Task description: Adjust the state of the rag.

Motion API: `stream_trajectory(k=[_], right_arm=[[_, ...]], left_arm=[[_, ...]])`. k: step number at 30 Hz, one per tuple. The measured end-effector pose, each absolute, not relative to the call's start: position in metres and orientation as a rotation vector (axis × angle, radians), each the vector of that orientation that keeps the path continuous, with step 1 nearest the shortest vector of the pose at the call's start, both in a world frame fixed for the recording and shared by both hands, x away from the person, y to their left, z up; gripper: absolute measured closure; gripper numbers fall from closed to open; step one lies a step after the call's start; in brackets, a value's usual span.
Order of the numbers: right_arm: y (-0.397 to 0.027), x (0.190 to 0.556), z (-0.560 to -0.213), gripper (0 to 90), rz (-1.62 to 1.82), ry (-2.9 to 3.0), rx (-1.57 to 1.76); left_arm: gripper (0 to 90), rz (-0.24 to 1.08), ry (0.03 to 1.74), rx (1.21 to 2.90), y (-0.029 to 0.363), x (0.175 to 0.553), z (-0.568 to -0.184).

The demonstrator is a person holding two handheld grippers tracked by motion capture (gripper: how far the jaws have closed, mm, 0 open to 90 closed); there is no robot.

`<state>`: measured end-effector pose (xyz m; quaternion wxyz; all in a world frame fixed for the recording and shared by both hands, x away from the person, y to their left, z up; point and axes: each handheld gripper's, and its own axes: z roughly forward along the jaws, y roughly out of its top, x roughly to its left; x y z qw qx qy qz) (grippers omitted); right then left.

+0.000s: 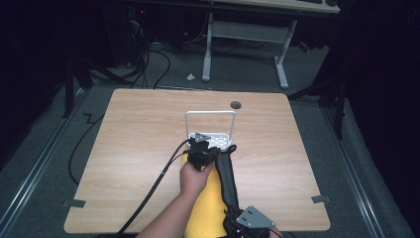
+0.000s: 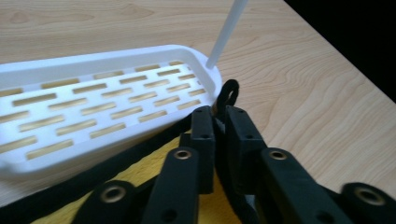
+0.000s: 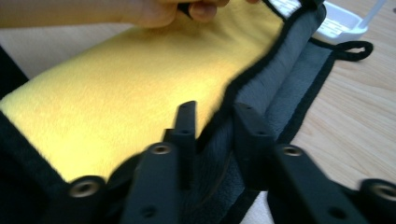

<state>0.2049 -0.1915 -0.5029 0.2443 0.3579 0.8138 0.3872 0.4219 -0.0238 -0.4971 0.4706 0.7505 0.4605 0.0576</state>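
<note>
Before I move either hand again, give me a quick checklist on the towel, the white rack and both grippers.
1. Left gripper let go of the towel: cannot tell; jaws nearly together at the black hem, by the hanging loop.
2. Right gripper free of the yellow and grey towel: not ok; the folded edge lies between its parted jaws.
3. Towel resting on the table: ok.
4. Towel clear of the white rack: not ok; its far end meets the rack's near edge.
5. Rack upright, handle up: ok.

wooden table [image 1: 138,148], grey carpet floor [image 1: 44,148], white desk frame [image 1: 247,34]
</note>
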Motion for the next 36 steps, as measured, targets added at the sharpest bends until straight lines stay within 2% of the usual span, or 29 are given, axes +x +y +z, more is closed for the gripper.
stream_trajectory(k=[2,5,12,16,22,24,28,36], right_arm=[[-0.194,0.206,-0.501,64.0,1.075,2.198,0.991],[-0.199,0.206,-0.496,61.9,1.091,2.141,0.999],[-0.204,0.213,-0.498,62.2,1.089,2.122,1.020],[-0.204,0.221,-0.503,62.2,1.060,2.134,1.030],[-0.206,0.236,-0.505,65.7,1.059,2.123,1.075],[-0.207,0.245,-0.504,68.3,1.065,2.127,1.098],[-0.203,0.277,-0.506,76.4,1.064,2.120,1.174],[-0.189,0.328,-0.523,84.9,0.928,2.166,1.264]], left_arm=[[64.4,0.108,1.118,1.816,-0.024,0.421,-0.496],[54.9,0.113,1.065,1.818,-0.021,0.416,-0.491],[51.2,0.173,1.028,1.864,0.012,0.395,-0.490],[51.8,0.202,1.028,1.909,0.042,0.377,-0.498],[58.3,0.196,1.029,1.960,0.076,0.349,-0.512],[65.2,0.172,1.017,1.966,0.078,0.344,-0.514],[69.2,0.211,0.972,2.009,0.071,0.338,-0.515],[75.3,0.229,0.972,2.079,0.065,0.340,-0.528]])
